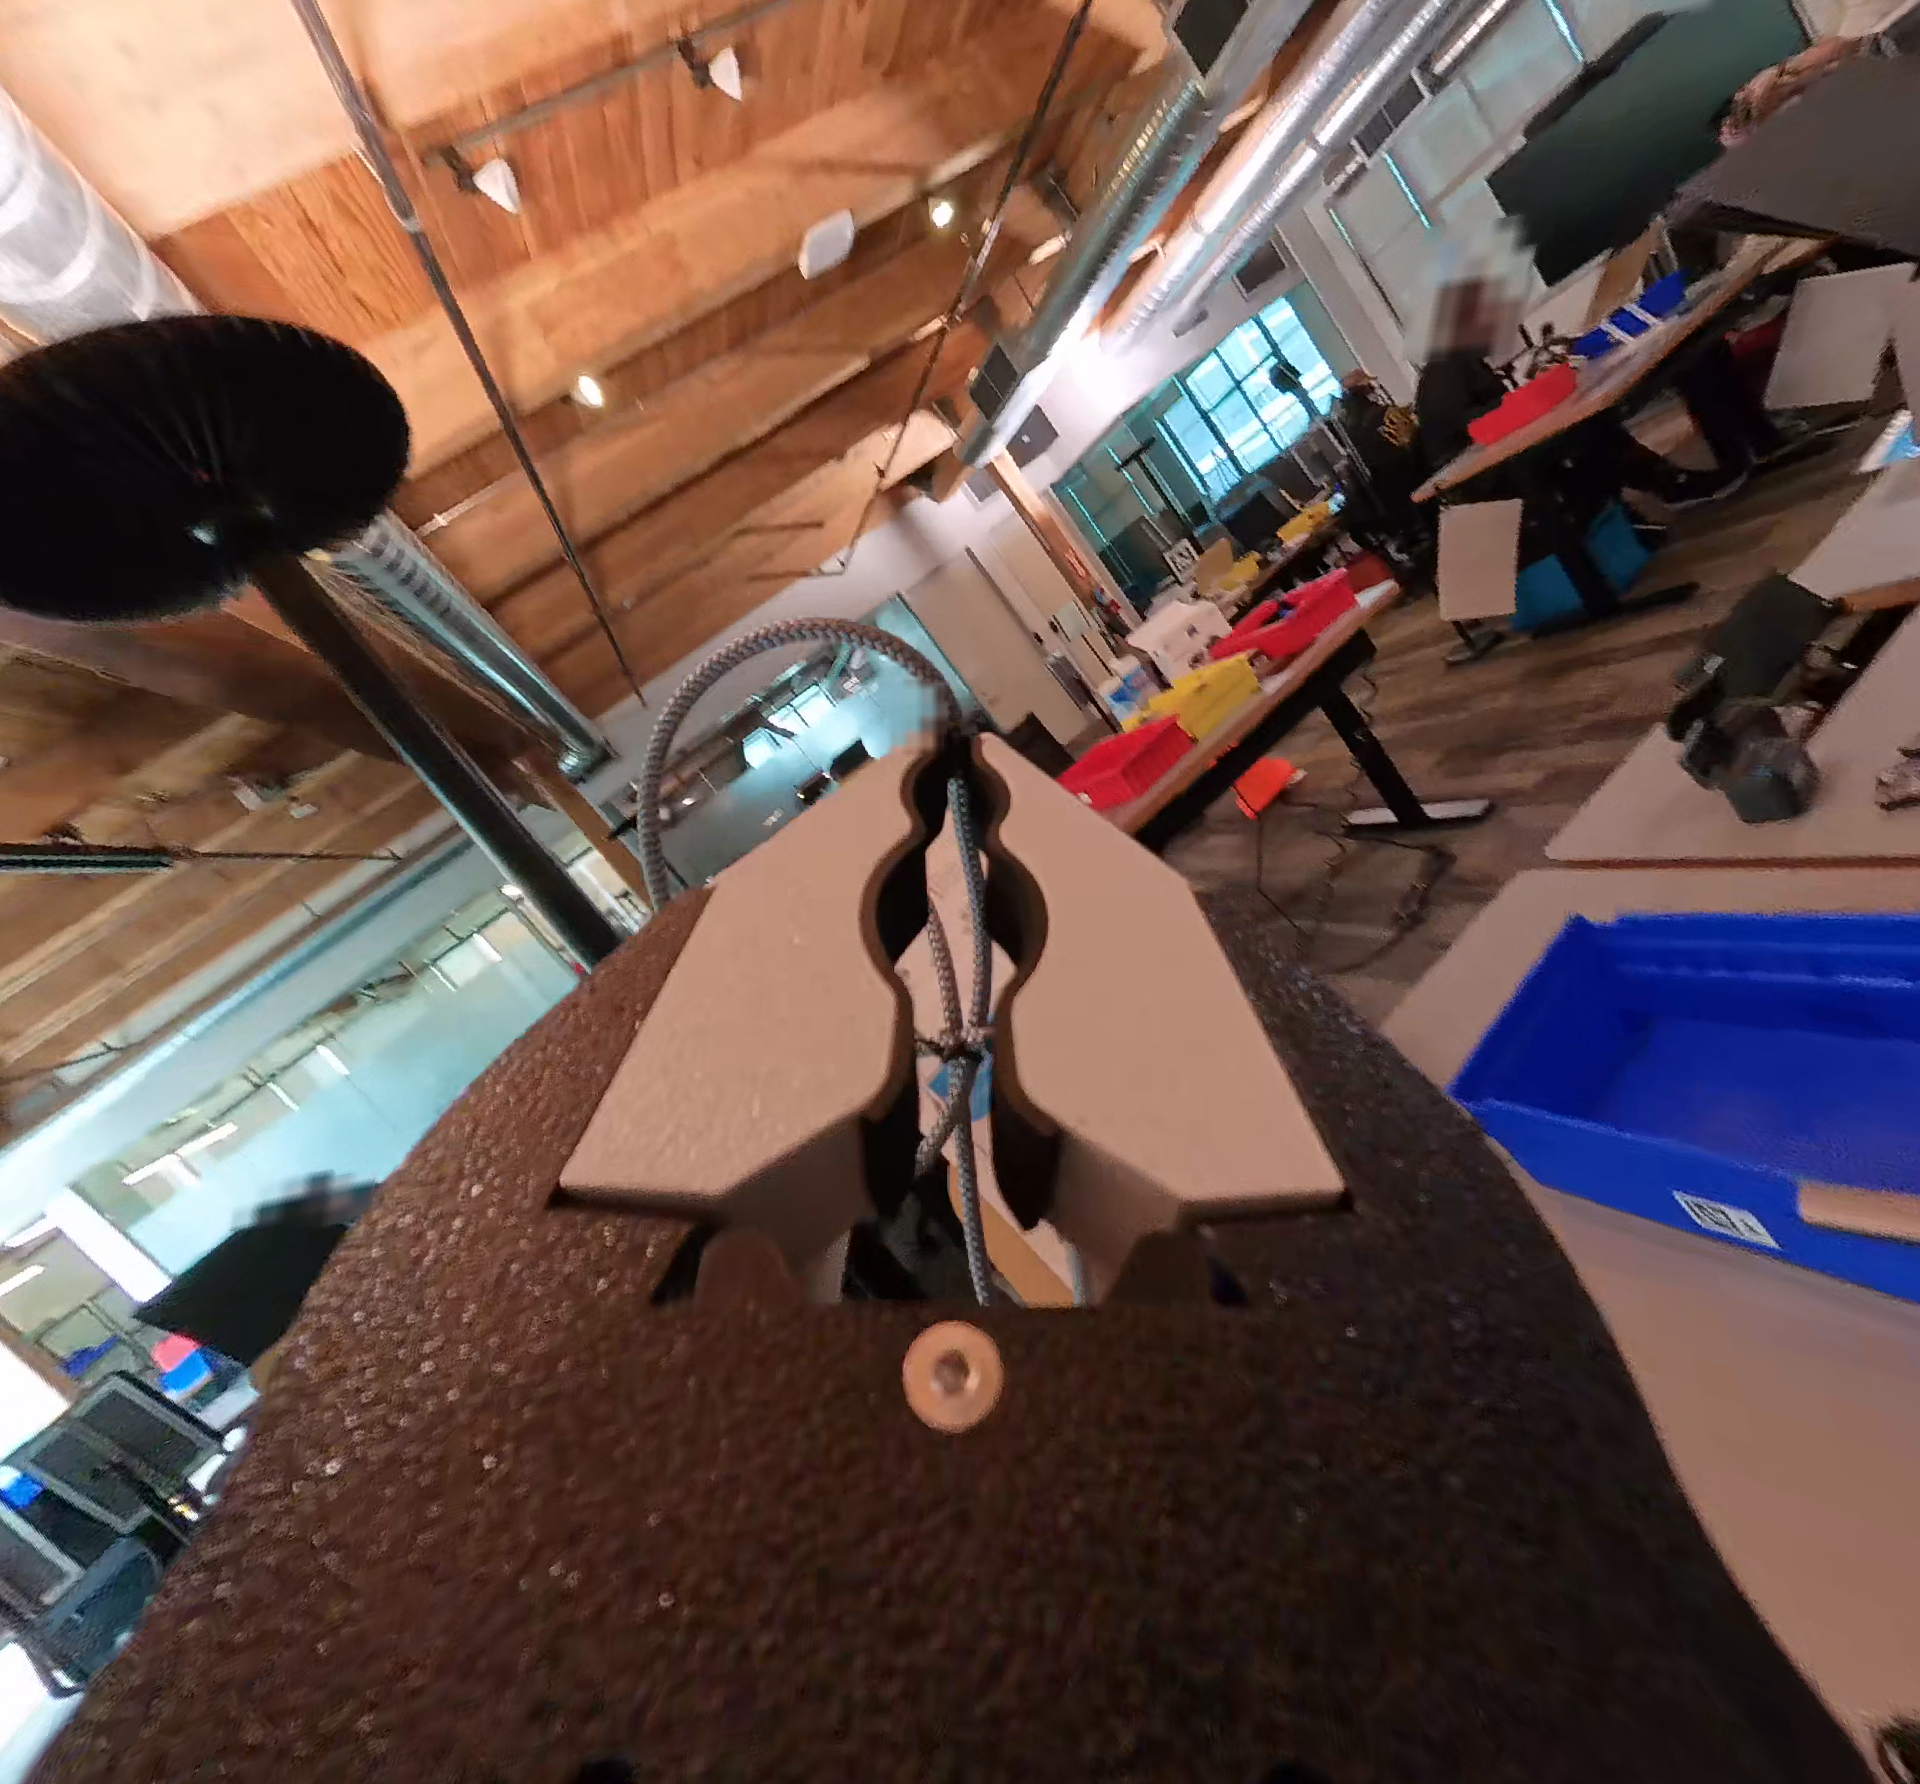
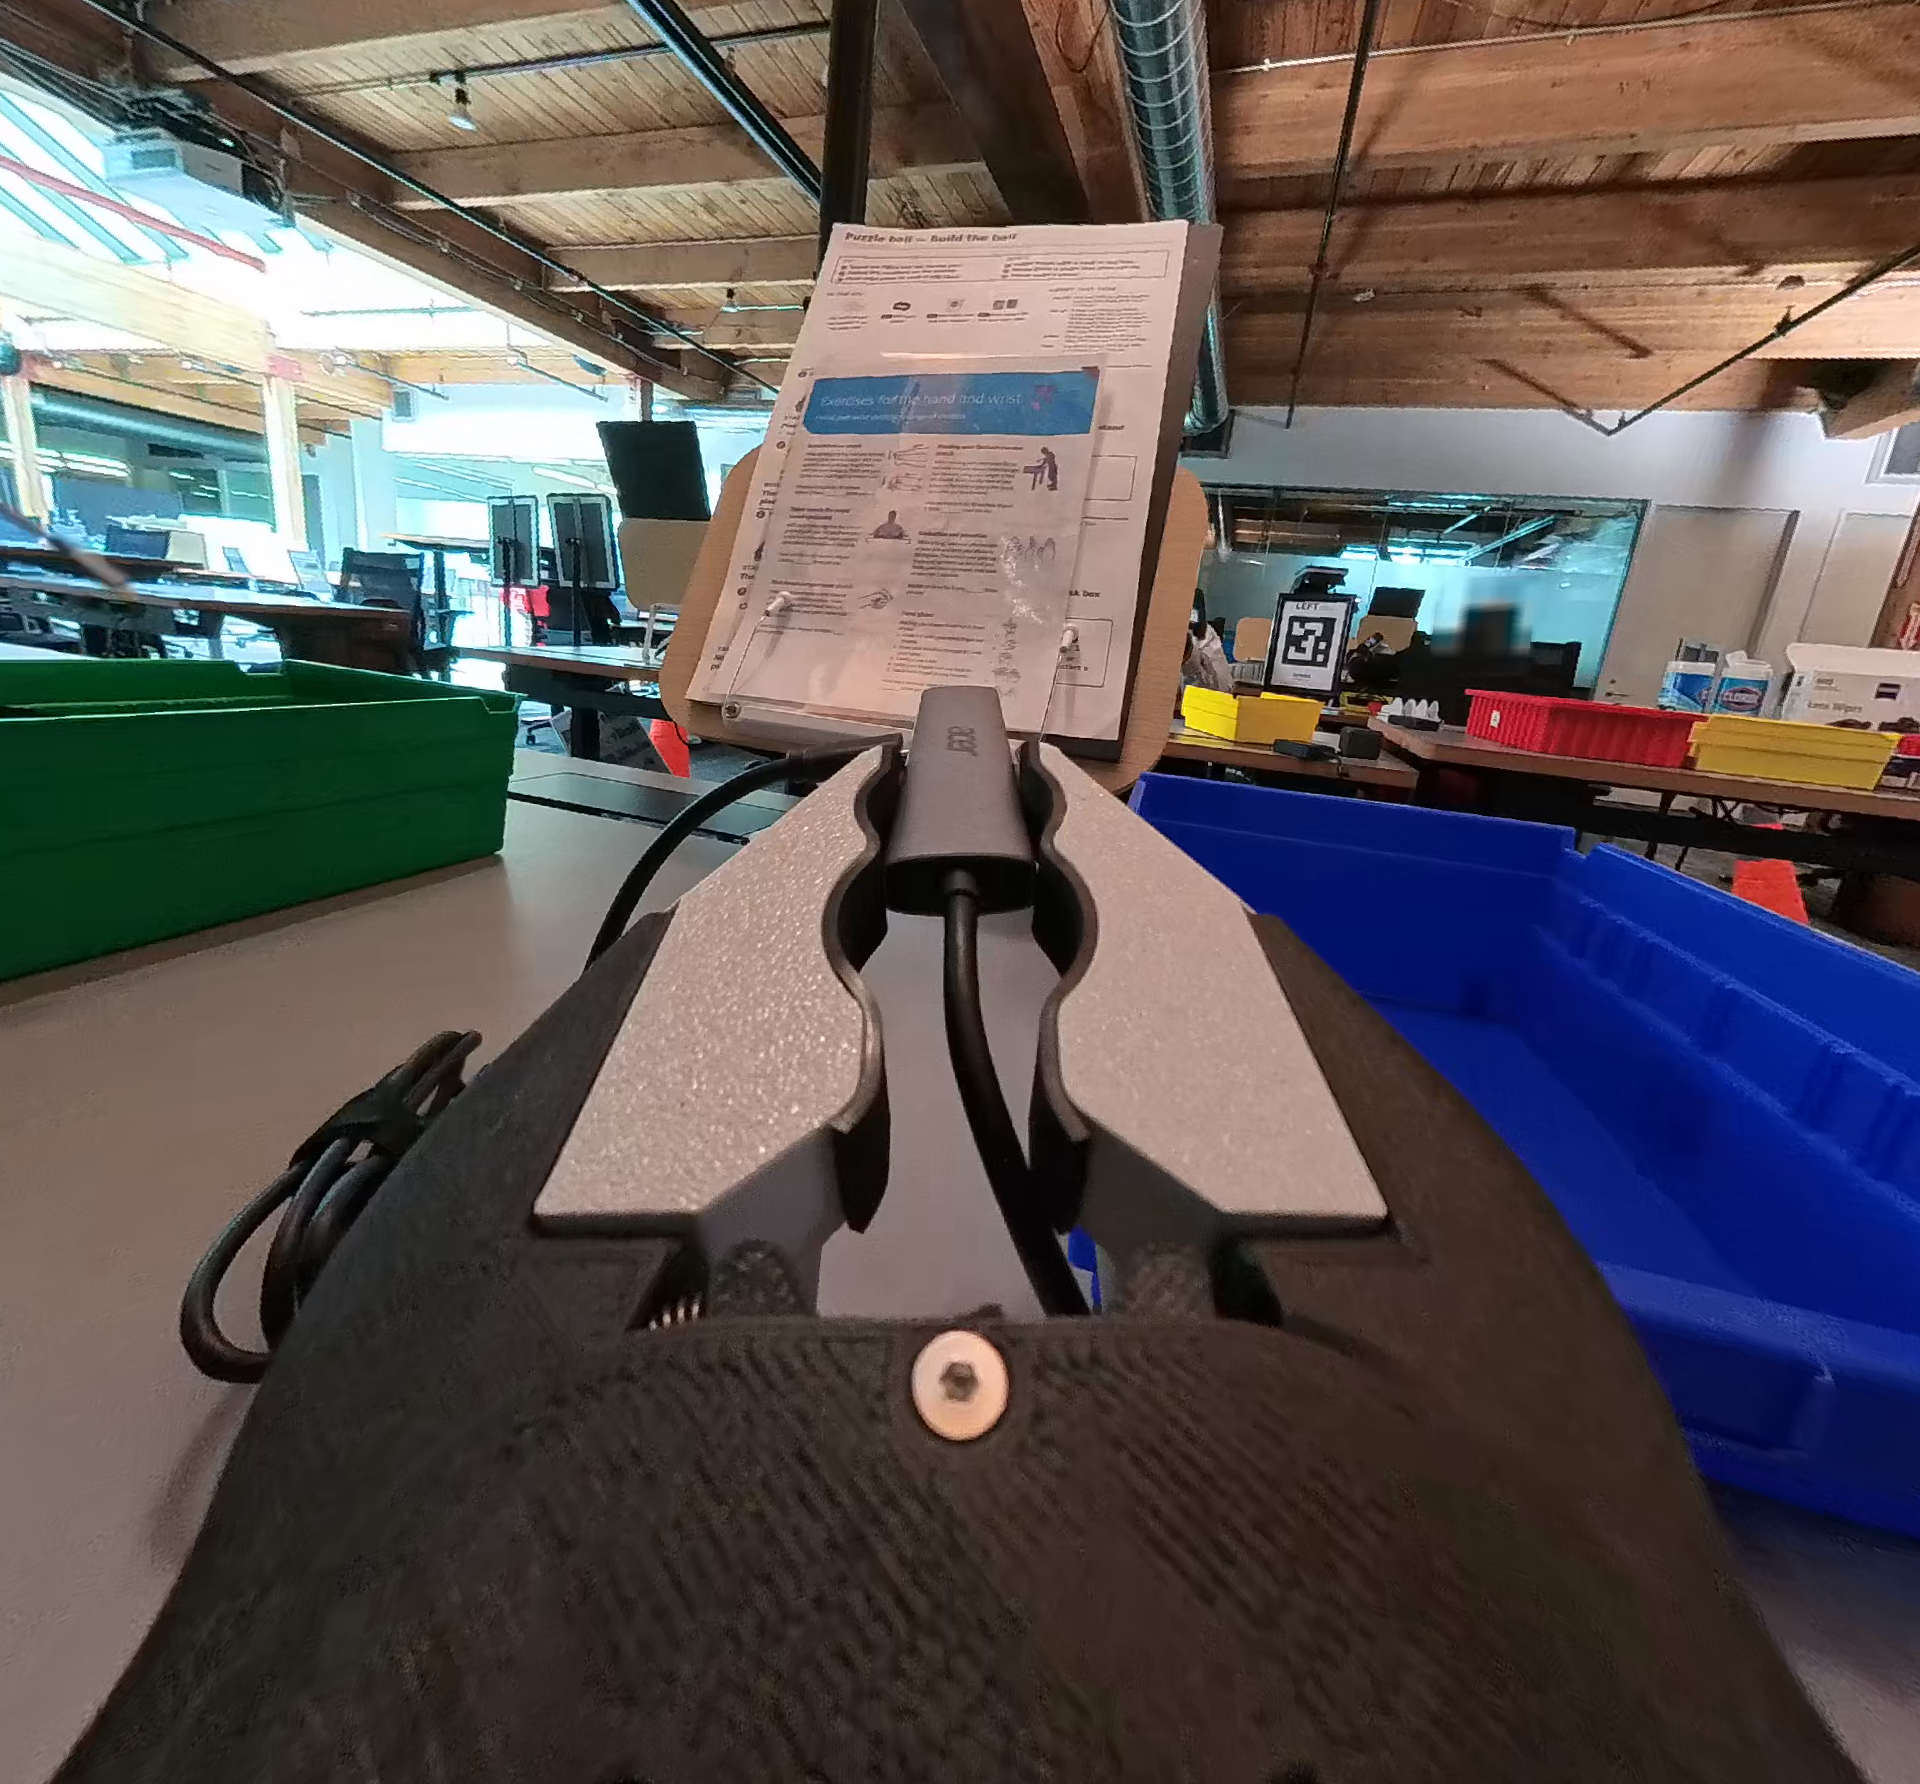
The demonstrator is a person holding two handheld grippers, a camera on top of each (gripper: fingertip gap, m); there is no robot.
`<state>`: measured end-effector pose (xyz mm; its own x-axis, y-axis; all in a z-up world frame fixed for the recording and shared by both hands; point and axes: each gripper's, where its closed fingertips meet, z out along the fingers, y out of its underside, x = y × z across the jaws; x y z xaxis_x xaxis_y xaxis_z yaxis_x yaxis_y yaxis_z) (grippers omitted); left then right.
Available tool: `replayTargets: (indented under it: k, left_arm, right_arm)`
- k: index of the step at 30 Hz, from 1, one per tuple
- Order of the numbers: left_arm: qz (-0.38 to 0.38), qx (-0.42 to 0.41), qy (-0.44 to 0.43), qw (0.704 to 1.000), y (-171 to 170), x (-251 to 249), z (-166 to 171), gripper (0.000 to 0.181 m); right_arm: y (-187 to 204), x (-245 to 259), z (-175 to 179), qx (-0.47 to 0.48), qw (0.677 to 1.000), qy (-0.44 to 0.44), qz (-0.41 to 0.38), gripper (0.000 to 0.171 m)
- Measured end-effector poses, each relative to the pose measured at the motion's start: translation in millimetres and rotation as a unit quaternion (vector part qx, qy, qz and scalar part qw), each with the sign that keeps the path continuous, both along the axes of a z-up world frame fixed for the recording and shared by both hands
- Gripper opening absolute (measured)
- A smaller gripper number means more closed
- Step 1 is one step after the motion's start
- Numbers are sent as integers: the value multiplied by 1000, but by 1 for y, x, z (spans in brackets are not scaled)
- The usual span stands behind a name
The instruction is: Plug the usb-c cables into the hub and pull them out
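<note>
Braided grey USB-C cable [image 1: 665, 778] is pinched at the tips of the left tool [image 1: 951, 747], which is tilted up off the surface; slack arcs out toward 10 o'clock. It looks light and limp; grip is best taken at the rigid plug, which is not visible. The right tool [image 2: 961, 758] clamps the grey hub [image 2: 958, 799], rigid and smooth, its black lead [image 2: 987, 1059] trailing toward 6 o'clock.
</note>
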<state>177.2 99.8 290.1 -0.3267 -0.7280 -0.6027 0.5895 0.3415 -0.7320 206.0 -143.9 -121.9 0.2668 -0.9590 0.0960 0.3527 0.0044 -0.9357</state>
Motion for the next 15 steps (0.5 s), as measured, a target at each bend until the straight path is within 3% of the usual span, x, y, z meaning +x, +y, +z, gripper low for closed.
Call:
replayTargets:
  k: [4,8,12,15]
  left_arm:
    - [-18,-9,-15,1000,-15,-3,32,0]
    - [-22,5,-2,1000,-32,6,30,0]
    - [-25,37,71,996,-44,32,-18,1]
    - [-88,46,189,977,-64,47,-92,0]
  right_arm:
    - [-3,0,1,6,1000,0,0,22]
    - [-9,1,2,11,1000,-3,-7,22]
    - [-23,0,4,14,1000,-8,-27,22]
    - [-32,-1,5,15,999,-12,-39,22]
